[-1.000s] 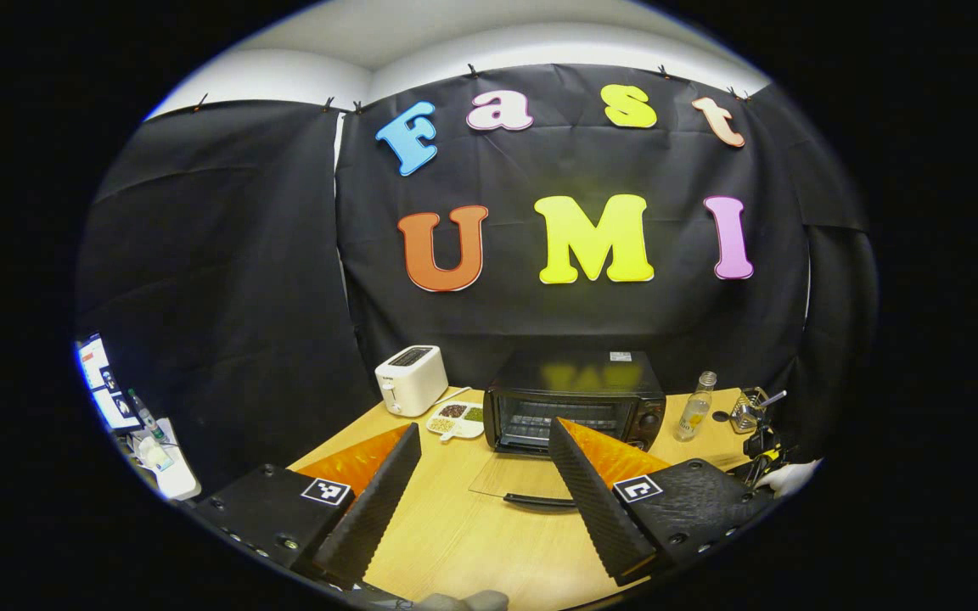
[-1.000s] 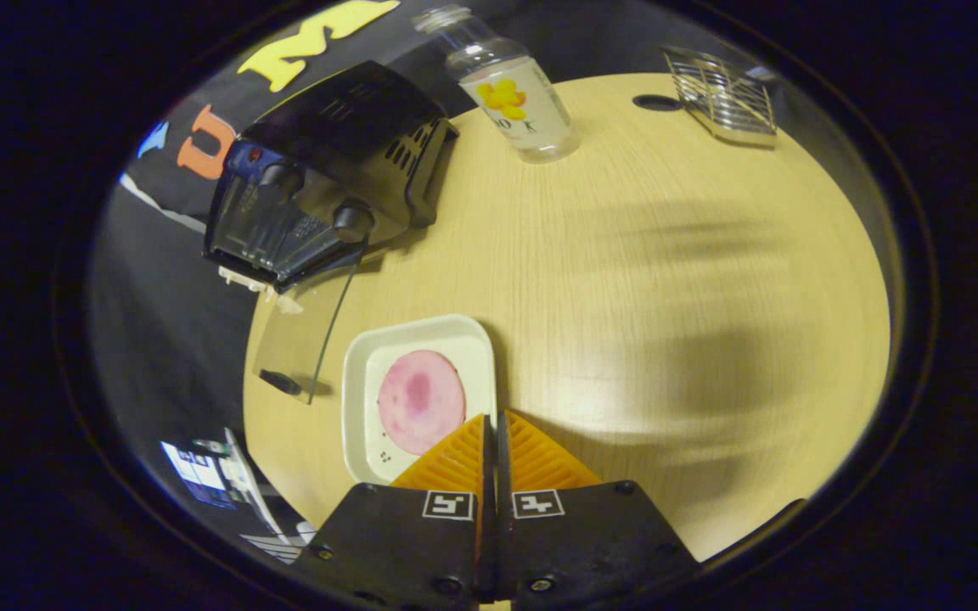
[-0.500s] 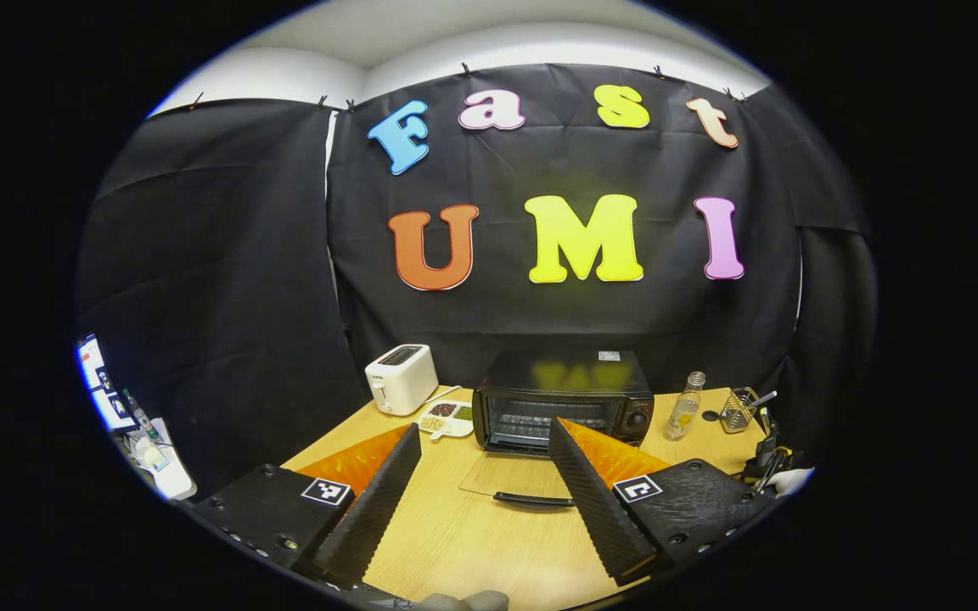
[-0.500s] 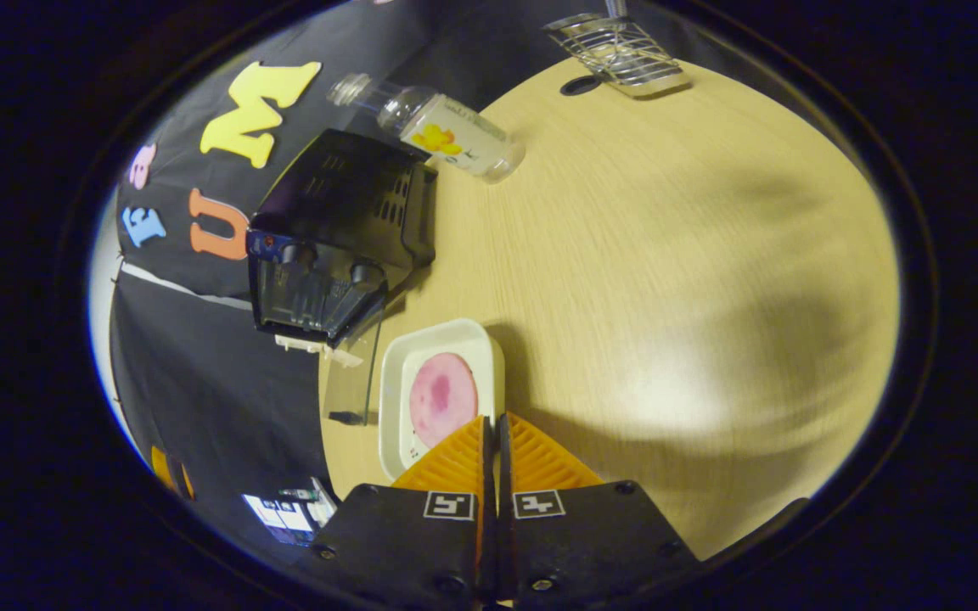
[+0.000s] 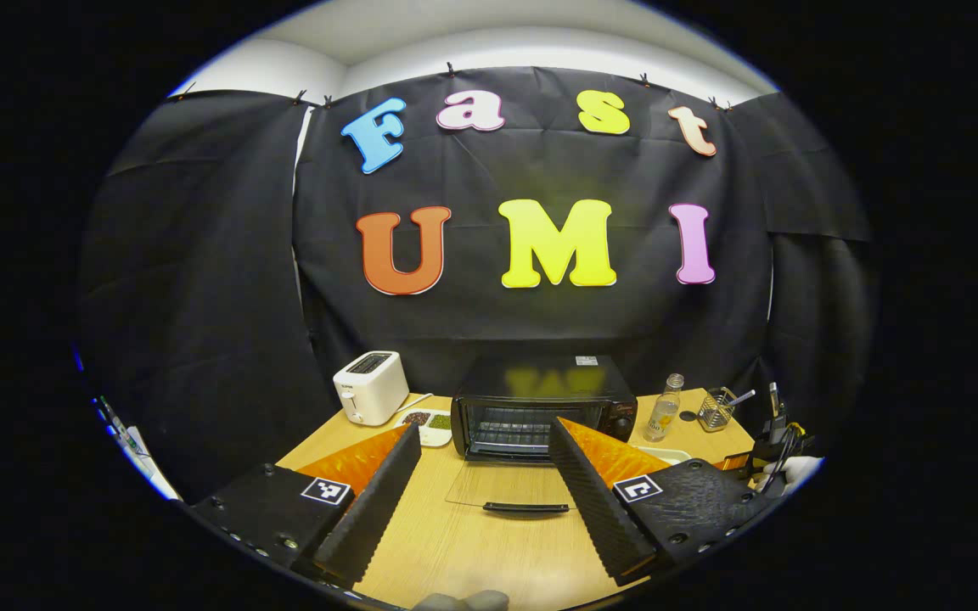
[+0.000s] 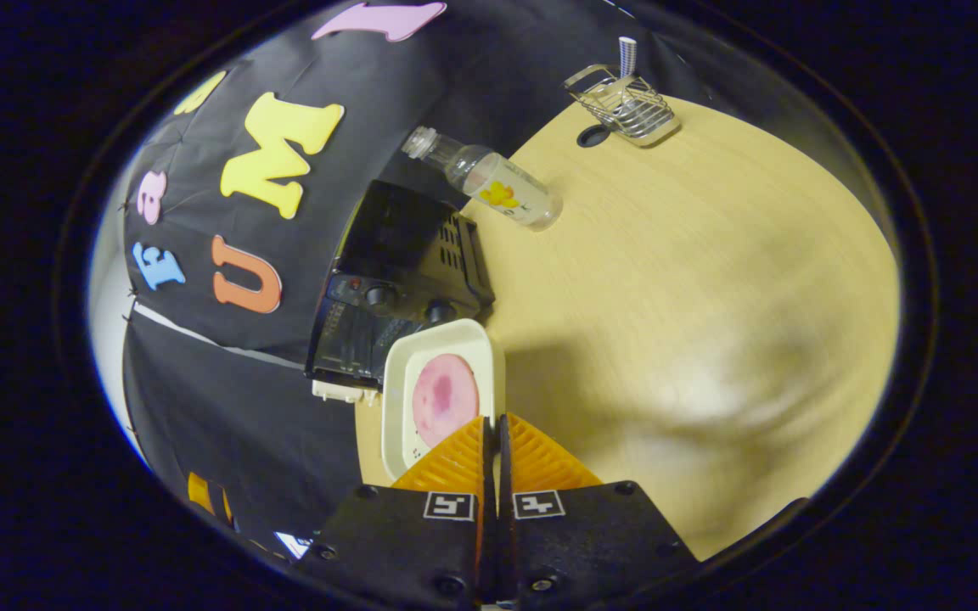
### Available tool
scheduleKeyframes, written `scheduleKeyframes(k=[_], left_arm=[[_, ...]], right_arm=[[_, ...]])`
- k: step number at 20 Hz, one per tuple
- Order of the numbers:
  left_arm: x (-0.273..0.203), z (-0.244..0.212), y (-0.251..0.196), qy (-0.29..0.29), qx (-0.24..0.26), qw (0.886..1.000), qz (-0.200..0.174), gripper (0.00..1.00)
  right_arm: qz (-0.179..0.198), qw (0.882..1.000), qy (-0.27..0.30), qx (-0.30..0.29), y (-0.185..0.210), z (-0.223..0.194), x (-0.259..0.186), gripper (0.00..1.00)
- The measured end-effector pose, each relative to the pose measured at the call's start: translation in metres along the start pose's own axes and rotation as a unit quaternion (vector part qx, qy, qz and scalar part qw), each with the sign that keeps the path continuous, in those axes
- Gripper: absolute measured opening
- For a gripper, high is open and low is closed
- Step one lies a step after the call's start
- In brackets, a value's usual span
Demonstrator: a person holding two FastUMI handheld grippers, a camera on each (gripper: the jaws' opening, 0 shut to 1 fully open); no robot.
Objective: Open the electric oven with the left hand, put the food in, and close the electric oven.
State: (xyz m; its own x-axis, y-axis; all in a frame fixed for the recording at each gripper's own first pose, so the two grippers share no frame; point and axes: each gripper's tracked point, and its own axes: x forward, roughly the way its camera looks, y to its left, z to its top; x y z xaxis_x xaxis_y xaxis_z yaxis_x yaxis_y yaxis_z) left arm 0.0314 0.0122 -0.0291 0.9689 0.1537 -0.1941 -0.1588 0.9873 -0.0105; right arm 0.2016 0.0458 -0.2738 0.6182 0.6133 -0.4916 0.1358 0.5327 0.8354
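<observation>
electric oven [image 5: 542, 406] stands at the far middle of the counter [image 5: 489, 552], black, against the booth wall. its glass door [image 5: 506, 485] is folded down flat onto the counter toward the near side, handle [image 5: 526, 508] at the near edge; the cavity with its wire rack is exposed. in the right gripper view the oven [image 6: 396, 280] appears tilted, its two knobs facing the camera.

food: a round pink slice [image 6: 445, 399] lying in a white square tray [image 6: 401, 399]. the tray is lifted off the counter and sits in front of the oven's knob side, near its open front. right tongs [image 6: 493, 424] have their orange fingers pressed together on the tray's near rim; only a thin slit shows between them.

left tongs [image 5: 480, 475] are spread wide with nothing between the fingers, held over the near counter and pointed at the oven; the open door lies between the two fingers in that view. a white edge of the tray [image 5: 667, 455] shows just right of the oven, behind the right-side finger.

surroundings: white toaster [image 5: 370, 387] at far left of the oven, a divided dish [image 5: 428, 421] just beside it. right of the oven a clear bottle [image 5: 663, 409] with a yellow flower label, then a wire basket [image 5: 714, 409] at far right. a gloved hand [image 5: 782, 471] at the right edge.
</observation>
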Motion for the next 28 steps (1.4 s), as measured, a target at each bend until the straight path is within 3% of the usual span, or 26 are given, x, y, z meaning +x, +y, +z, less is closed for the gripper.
scheduleKeyframes(k=[10, 16, 19, 28], left_arm=[[0.002, -0.014, 0.080, 0.013, 0.025, 0.999, -0.041, 0.97], [0.000, -0.019, 0.113, 0.016, 0.037, 0.998, -0.042, 0.97], [0.007, -0.022, 0.120, 0.022, 0.028, 0.999, -0.032, 0.97], [0.023, -0.019, 0.107, 0.025, 0.016, 1.000, -0.002, 0.97]], right_arm=[[0.013, 0.996, -0.037, 0.074, 0.089, -0.109, 0.081, 0.00], [0.013, 0.993, -0.051, 0.109, 0.116, -0.131, 0.131, 0.04], [0.008, 0.993, -0.048, 0.105, 0.124, -0.122, 0.153, 0.04], [-0.002, 0.989, -0.089, 0.118, 0.123, -0.033, 0.194, 0.00]])
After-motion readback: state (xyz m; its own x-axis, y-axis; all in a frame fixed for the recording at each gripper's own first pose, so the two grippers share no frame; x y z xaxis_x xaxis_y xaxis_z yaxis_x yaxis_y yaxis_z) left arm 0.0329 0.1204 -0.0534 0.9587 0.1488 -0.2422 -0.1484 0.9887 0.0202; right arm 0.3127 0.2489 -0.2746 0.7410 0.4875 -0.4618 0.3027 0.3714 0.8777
